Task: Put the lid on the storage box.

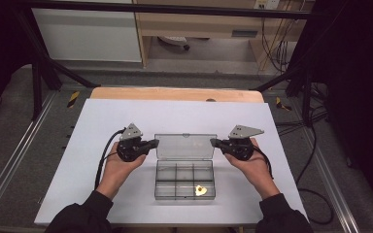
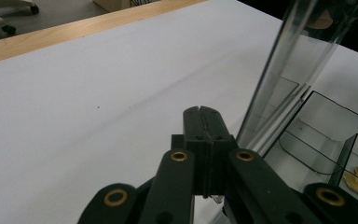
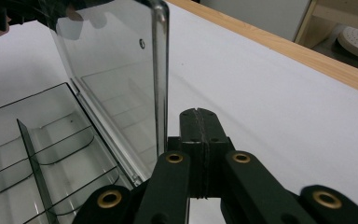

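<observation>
Both hands are parked either side of a clear compartment box [image 1: 185, 179] sitting mid-table on the white table [image 1: 102, 121]. The left tool [image 1: 155, 142] points inward at the left edge of the raised lid [image 1: 185, 146]; its jaws are pressed together with nothing between them, plain in the left gripper view [image 2: 200, 112]. The right tool [image 1: 213, 142] mirrors it at the lid's right edge, jaws likewise closed and empty [image 3: 199, 114]. The lid [image 3: 116, 70] stands nearly upright on its hinge, and the closed tips sit just beside its side edges, probably steadying it or readying a push down. Whether they touch it, I can't tell. Down in the near-right compartment lies a small golden piece [image 1: 202, 190], so the tray looks loaded and closing the lid seems the likely job.
</observation>
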Demonstrator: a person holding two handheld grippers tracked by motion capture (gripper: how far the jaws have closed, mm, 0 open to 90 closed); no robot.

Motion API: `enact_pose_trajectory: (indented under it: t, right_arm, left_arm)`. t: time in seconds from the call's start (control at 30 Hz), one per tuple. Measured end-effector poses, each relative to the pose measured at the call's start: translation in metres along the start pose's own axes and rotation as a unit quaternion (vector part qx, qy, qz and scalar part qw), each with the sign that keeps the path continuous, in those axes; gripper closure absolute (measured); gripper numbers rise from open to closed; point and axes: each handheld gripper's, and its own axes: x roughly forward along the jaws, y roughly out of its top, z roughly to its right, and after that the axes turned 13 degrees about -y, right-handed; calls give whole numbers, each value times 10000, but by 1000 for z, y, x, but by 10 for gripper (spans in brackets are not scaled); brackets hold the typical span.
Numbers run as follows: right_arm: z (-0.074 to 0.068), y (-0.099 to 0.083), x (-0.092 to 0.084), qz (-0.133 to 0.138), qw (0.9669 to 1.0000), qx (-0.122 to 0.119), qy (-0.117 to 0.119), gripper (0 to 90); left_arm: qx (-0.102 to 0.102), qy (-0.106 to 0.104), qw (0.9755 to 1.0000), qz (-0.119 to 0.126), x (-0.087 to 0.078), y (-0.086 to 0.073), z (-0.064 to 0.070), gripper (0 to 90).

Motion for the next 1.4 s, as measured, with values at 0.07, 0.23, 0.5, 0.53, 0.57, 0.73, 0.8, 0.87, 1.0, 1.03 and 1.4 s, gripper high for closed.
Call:
enact_pose_trajectory:
  t: [0.07,0.23,0.5,0.53,0.57,0.73,0.8,0.87,1.0,1.03,1.4]
  right_arm:
    - [-1,0,-1,4,10000,-6,10,900]
    - [-7,-2,-6,-15,10000,-14,55,900]
    - [-23,-8,-15,-99,9997,-153,184,900]
    - [-25,-8,-16,-108,9996,-161,189,900]
    - [-27,-9,-17,-109,9996,-165,193,900]
    - [-32,-7,-19,-70,9997,-138,196,900]
    - [-32,-7,-20,-54,9997,-125,198,900]
    - [-33,-6,-20,-45,9997,-109,201,900]
    - [-35,-5,-20,2,9998,-79,197,870]
    - [-35,-4,-20,7,9998,-50,192,853]
    - [-34,3,-17,109,9989,310,-336,223]
  left_arm:
    - [-11,-8,10000,2,0,-1,0,900]
    - [-33,-51,10000,31,-2,-4,4,900]
    - [-40,-179,9998,42,-8,-15,18,900]
    - [-34,-184,9998,37,-9,-16,19,900]
    - [-32,-194,9998,46,-9,-16,21,900]
    - [17,-228,9997,76,-12,-17,29,900]
    - [25,-239,9997,94,-13,-17,31,900]
    - [37,-237,9996,151,-14,-17,33,900]
    - [62,-277,9994,195,-15,-16,36,900]
    - [57,-276,9994,216,-15,-15,37,900]
    - [97,288,9989,355,-17,-13,45,296]
